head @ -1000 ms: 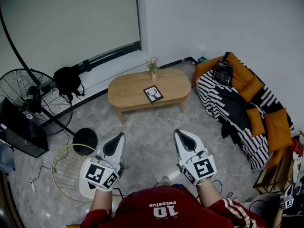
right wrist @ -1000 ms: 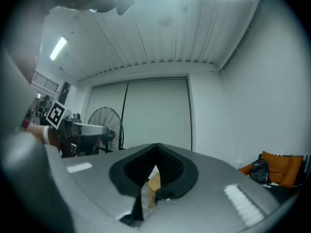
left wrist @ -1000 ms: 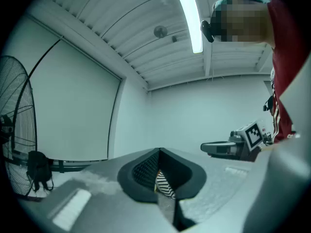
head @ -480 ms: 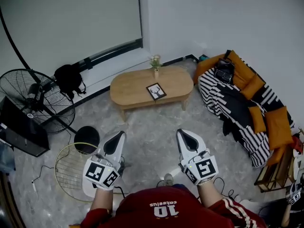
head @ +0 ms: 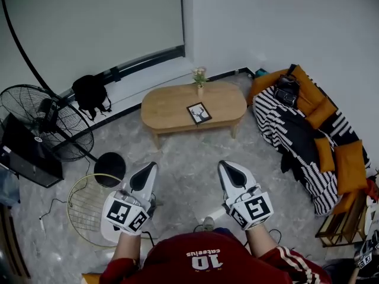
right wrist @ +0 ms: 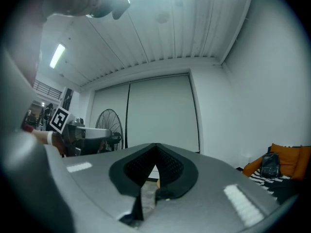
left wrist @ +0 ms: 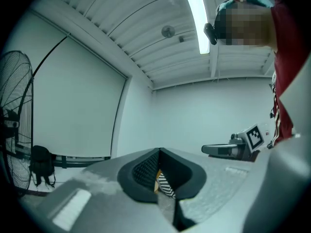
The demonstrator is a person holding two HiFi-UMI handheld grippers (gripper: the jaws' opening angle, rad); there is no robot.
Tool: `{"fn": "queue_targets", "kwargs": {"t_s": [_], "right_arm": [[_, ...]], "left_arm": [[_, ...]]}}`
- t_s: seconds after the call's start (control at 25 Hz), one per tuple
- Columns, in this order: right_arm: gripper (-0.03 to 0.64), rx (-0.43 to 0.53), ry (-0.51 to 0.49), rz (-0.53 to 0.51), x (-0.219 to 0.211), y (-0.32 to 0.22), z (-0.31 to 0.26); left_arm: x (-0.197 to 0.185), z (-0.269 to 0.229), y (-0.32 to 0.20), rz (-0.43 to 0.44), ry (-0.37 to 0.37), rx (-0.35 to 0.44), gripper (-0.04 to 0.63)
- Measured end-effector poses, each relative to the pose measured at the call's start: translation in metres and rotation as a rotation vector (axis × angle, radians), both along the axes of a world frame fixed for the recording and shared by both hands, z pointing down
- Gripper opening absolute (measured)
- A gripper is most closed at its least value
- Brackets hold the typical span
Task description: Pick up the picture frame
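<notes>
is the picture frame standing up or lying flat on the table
Lying flat: the picture frame rests face up on the wooden coffee table, its whole front visible from above.

Cool, fairly dim, even light is filling the room, coming from a ceiling tube light (left wrist: pixel 197 13) that is glaring white. Both gripper views are bending strongly and darkening at their corners. Shadows on the floor (head: pixel 183 158) are falling soft, and the nearest surfaces are perhaps blurring slightly.

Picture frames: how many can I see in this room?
1. The picture frame lies flat on the wooden coffee table, near the small flower vase. Others could sit outside the view.
</notes>
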State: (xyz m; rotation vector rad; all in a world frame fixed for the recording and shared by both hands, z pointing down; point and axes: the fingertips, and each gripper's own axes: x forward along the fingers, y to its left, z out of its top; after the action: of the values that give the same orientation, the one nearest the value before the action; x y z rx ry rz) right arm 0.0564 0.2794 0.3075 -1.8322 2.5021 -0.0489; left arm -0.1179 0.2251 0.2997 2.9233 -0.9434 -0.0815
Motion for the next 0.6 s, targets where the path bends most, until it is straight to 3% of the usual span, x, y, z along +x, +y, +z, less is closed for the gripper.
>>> {"fn": "queue_targets", "kwargs": {"t_s": [0.6], "right_arm": [[0.0, 0.014, -0.031, -0.042, 0.067, -0.019, 0.013]], "left_arm": [[0.036, 0.006, -0.023, -0.121, -0.006, -0.021, -0.002]]}}
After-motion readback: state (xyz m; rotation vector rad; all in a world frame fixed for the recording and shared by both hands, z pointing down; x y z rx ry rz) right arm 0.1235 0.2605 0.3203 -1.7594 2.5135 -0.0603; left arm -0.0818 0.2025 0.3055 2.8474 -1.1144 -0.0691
